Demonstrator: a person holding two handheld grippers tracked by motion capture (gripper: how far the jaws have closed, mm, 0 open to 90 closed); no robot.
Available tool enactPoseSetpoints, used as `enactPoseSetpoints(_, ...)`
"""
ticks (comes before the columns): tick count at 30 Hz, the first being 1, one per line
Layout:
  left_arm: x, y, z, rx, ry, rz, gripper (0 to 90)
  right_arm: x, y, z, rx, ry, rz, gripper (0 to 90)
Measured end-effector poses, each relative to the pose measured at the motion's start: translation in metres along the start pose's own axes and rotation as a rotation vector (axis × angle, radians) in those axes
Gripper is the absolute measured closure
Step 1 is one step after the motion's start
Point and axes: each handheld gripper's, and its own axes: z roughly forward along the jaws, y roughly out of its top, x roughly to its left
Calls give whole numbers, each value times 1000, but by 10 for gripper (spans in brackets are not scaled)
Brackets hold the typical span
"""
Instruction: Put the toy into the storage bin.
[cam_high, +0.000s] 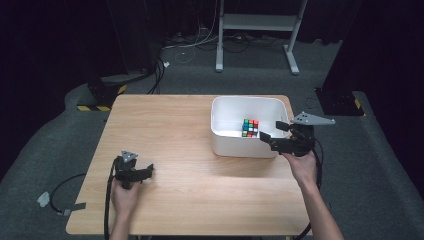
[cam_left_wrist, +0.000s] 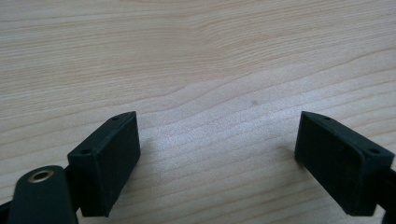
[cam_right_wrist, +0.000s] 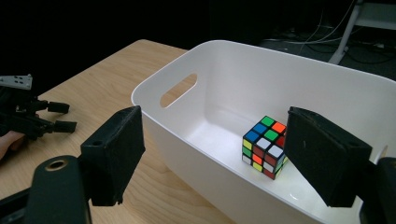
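Note:
A scrambled Rubik's cube (cam_high: 250, 127) (cam_right_wrist: 264, 147) lies on the bottom of a white plastic bin (cam_high: 240, 146) (cam_right_wrist: 233, 74), at the right of the wooden table (cam_high: 175, 125). My right gripper (cam_high: 270, 129) (cam_right_wrist: 215, 135) is open at the bin's front right corner, above the rim. It points into the bin at the cube and holds nothing. My left gripper (cam_high: 149, 170) (cam_left_wrist: 217, 154) rests low over the bare tabletop near the front left, open and empty. It also appears far off in the right gripper view as the left gripper (cam_right_wrist: 58, 116).
The bin has cut-out handles (cam_right_wrist: 178, 89) in its end walls. Beyond the table stands a white metal frame (cam_high: 255, 22) among cables on the grey floor. A black-and-yellow-striped base (cam_high: 95, 107) sits off the table's back left corner.

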Motion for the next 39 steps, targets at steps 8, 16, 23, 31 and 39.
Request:
enactPoseSetpoints(8,0,0,0,0,0,0,143,0,-3,-2,-1,1,10,203)
enactPoseSetpoints(16,0,0,0,0,0,0,143,2,-6,-8,-11,6,12,203)
enactPoseSetpoints(23,0,0,0,0,0,0,143,3,-10,-12,-18,8,15,203)
enactPoseSetpoints(31,0,0,0,0,0,0,143,1,-17,-14,-16,7,26,203)
enactPoseSetpoints(39,0,0,0,0,0,0,143,1,-23,-16,-20,11,39,203)
